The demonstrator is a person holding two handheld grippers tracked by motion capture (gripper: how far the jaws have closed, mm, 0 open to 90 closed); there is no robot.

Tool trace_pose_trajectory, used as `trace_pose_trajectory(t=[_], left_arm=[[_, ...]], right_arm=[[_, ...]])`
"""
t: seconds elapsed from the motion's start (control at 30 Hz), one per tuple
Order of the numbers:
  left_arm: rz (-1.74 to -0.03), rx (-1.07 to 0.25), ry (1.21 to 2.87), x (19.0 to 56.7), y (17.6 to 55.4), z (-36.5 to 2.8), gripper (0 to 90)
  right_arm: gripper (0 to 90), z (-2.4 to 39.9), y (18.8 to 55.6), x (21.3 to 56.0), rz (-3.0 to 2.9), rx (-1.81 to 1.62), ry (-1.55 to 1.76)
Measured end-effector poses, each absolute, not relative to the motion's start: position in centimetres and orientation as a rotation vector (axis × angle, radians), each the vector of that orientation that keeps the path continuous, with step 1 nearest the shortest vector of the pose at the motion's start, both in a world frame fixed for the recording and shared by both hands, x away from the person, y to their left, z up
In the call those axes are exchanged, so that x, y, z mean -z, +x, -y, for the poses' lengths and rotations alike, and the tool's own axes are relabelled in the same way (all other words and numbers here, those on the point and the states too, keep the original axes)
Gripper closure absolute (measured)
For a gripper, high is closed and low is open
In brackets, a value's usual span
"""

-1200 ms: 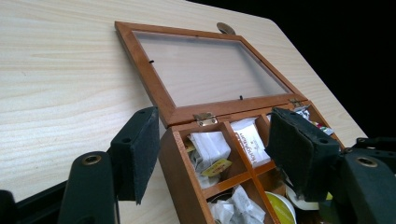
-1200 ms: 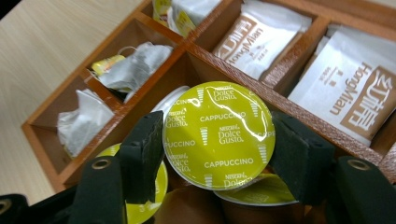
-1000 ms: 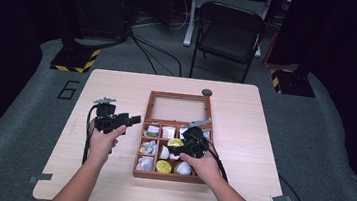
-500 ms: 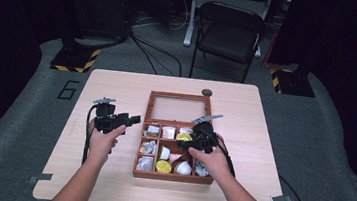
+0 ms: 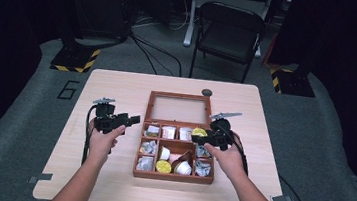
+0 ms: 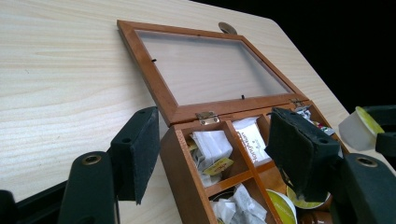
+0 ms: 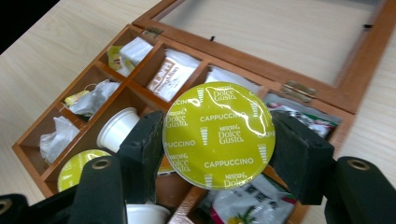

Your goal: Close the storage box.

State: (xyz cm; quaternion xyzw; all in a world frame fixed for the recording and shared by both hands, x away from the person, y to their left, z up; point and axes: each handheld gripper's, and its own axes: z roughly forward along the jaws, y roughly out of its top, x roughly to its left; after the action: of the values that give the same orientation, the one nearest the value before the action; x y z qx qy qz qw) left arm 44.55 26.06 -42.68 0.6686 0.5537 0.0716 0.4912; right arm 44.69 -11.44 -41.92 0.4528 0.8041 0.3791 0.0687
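Right gripper (image 7: 217,154) clamped on a coffee capsule (image 7: 218,134), jaws pressing its sides, yellow-green foil lid printed "Cappuccino" facing the camera in the right gripper view. Held clear above the wooden box (image 7: 28,151), over its far right corner, just in front of the hinge line; seen from the high view as a yellow spot (image 5: 199,132) at the jaws of the right gripper (image 5: 201,138), above the back row of compartments. Also caught at the right edge of the left gripper view as a pale cup with a green rim (image 6: 357,128).

Left gripper (image 6: 219,154) released, jaws standing apart with nothing between the pads, one on either side of the box's near-left corner (image 6: 184,186) as that camera sees it. In the high view, left gripper (image 5: 133,120) poised just left of the box (image 5: 173,176), not touching it.

Box lid (image 5: 179,109) thrown fully back, lying flat on the tabletop (image 5: 118,84) behind the box, clear pane up. Inside the box: white sachets (image 7: 173,72) in the back compartments, crumpled tea bags (image 7: 93,100) along the left column, a white capsule (image 7: 119,128) and another green-lidded capsule (image 7: 77,168) in the middle column. Small dark round object (image 5: 207,92) on the tabletop beyond the lid.
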Motion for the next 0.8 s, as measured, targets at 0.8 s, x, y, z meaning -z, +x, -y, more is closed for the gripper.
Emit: trace_pose_trajectory(t=[0.8], left_arm=[[-1.357,-0.177,1.624,42.9,44.6,-26.2,34.2]], right_arm=[[37.4,20.1,46.9,42.9,-2.194,-1.007,1.548]])
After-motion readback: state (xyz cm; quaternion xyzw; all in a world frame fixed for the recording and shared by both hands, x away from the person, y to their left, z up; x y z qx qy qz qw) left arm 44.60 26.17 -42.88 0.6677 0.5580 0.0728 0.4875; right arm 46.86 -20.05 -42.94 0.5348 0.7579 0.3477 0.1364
